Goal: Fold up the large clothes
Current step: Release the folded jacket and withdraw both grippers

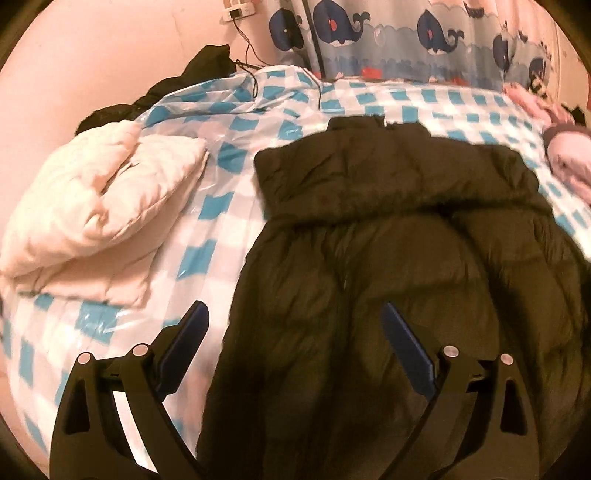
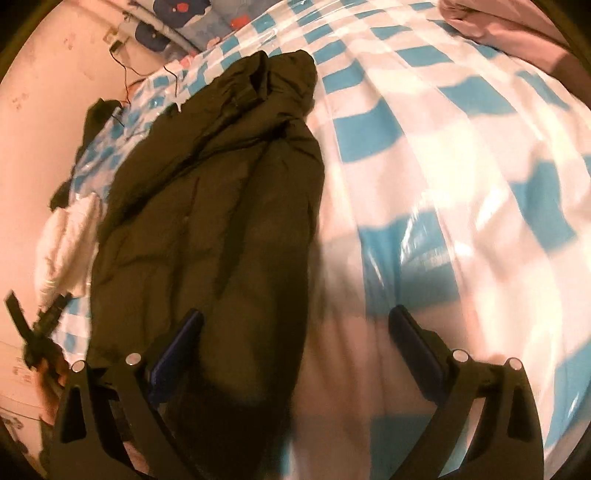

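Lying lengthwise on the blue-checked bed cover [image 1: 207, 258] is the dark puffer coat [image 1: 388, 258], collar end pointing toward the whale curtain [image 1: 406, 33] | cream quilt [image 1: 99, 199] is sitting left of the coat | left gripper [image 1: 295, 317] is hovering spread wide over the coat's hem, holding nothing | right gripper [image 2: 295, 321] is gaping over the coat's right edge.

A checkered bed [image 1: 229, 206] bears a dark padded coat [image 1: 388, 240] beside a folded white garment [image 1: 107, 199].

My right gripper [image 2: 295, 325] hangs spread wide above the dark puffer jacket [image 2: 214, 221], which lies lengthwise on the blue-and-white checked sheet [image 2: 461, 166]. A white garment [image 2: 70, 236] sits just beyond the jacket's left edge.
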`<action>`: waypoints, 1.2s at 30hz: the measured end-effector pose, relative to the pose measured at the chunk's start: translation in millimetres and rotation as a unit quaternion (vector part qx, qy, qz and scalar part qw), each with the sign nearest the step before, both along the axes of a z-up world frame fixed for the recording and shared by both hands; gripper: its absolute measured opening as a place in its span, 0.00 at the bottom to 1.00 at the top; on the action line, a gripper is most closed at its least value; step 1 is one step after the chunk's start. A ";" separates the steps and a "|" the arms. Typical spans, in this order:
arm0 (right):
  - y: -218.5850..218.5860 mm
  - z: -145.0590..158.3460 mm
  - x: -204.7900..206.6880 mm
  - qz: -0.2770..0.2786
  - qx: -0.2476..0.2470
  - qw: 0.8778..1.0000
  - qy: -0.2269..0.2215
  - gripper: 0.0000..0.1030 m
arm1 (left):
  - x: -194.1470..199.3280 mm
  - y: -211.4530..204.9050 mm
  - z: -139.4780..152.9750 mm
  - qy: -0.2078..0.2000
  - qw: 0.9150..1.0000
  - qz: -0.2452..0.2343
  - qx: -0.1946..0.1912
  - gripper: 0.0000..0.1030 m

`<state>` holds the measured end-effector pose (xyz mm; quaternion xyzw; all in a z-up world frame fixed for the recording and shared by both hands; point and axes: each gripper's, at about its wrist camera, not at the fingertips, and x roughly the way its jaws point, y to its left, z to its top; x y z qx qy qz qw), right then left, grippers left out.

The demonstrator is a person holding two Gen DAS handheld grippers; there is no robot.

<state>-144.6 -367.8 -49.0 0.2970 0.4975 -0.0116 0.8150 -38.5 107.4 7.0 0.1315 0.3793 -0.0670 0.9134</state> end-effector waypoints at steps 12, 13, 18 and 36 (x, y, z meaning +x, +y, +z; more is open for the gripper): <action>21.3 13.9 -99.4 -0.065 0.054 0.996 -0.042 0.93 | -83.9 54.6 1.9 0.006 0.995 0.030 -0.090 0.89; 25.3 12.7 -109.1 -0.065 0.060 0.995 -0.042 0.93 | -90.4 70.2 -0.9 0.020 0.990 0.044 -0.130 0.89; 32.9 14.9 -156.1 -0.077 0.076 0.993 -0.055 0.93 | -120.6 127.7 -15.8 0.034 0.965 0.107 -0.236 0.89; 38.7 -2.5 -219.0 -0.089 0.150 0.981 -0.082 0.93 | -140.7 240.3 -87.2 0.138 0.805 0.199 -0.542 0.92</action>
